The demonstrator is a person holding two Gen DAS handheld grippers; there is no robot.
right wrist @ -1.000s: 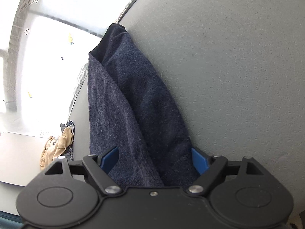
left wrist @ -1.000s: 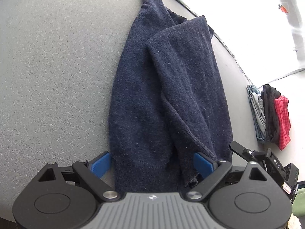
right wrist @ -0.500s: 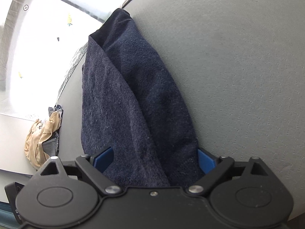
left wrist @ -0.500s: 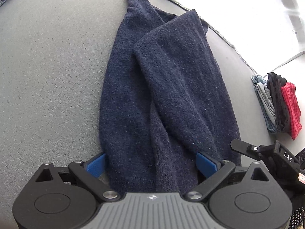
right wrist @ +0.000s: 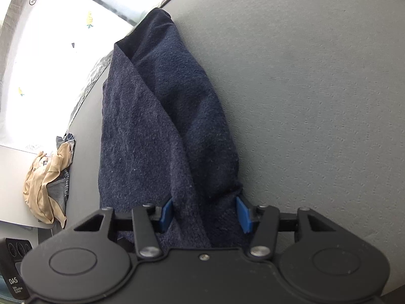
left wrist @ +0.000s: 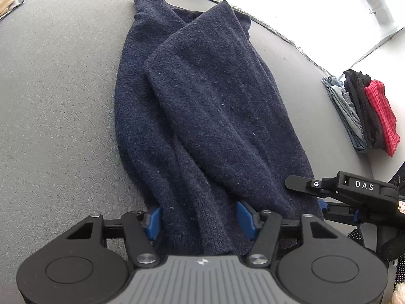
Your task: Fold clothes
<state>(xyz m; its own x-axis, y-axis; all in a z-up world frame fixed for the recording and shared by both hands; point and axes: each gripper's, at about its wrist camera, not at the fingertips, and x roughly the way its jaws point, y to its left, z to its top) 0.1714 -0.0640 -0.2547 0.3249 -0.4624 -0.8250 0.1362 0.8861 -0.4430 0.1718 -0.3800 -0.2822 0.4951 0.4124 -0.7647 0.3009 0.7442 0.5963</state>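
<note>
A dark navy knit sweater (left wrist: 202, 116) lies folded lengthwise on the grey table (left wrist: 55, 106), with one sleeve laid over its body. My left gripper (left wrist: 200, 221) straddles the sweater's near hem, its blue pads (left wrist: 153, 221) partly closed with cloth bunched between them. My right gripper (right wrist: 205, 214) straddles the same end beside it, its pads (right wrist: 242, 214) also narrowed around the sweater (right wrist: 162, 131). The right gripper also shows at the right edge of the left wrist view (left wrist: 336, 202).
A stack of folded clothes (left wrist: 364, 116), red, black and denim, sits at the table's right edge. A crumpled tan garment (right wrist: 48, 179) lies on a side surface to the left. A bright window lies beyond the table's far edge (right wrist: 83, 101).
Both grippers' pads have narrowed from wide open onto the sweater's near hem. Both grippers have shifted, and more of the table and side clothes shows.
</note>
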